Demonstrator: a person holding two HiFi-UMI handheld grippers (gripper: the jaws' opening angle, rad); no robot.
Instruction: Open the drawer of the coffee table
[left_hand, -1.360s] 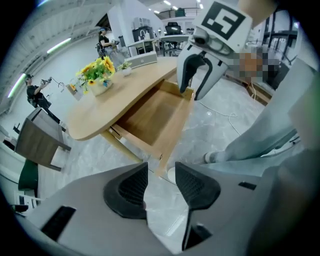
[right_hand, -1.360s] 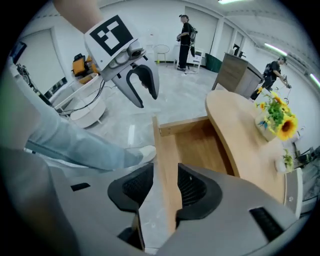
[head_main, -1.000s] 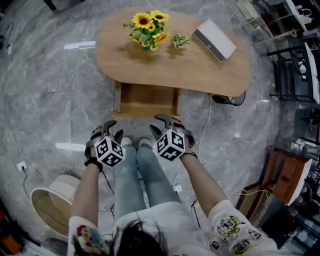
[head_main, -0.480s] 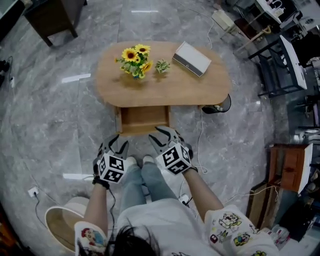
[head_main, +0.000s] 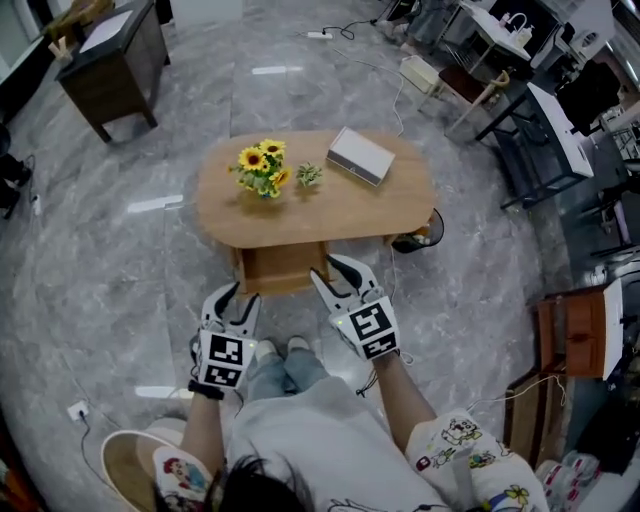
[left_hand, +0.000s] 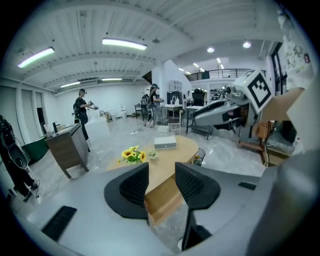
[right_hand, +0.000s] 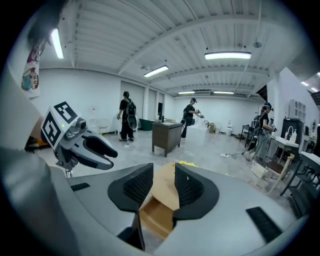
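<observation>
A dark cabinet (head_main: 105, 65) stands on the floor at far left, well apart from the rest.

The left gripper (head_main: 240, 296) is held above the floor on the near side of the coffee table surface (head_main: 330, 210). Its fingers (left_hand: 132, 187) are released: they stand apart with nothing between them, and only the distant surface shows through the gap.

On the left part of the surface stand sunflowers (head_main: 262, 168), with a small plant (head_main: 309, 174) just beside them and a white box (head_main: 360, 155) further right.

The drawer (head_main: 282, 265) is under the near edge of the surface and is pulled out toward the person.

The right gripper (head_main: 330, 268) is held just right of the drawer, not touching it. Its fingers (right_hand: 187, 187) are also released and empty.

A black bin (head_main: 418, 238) sits beneath the right end.
</observation>
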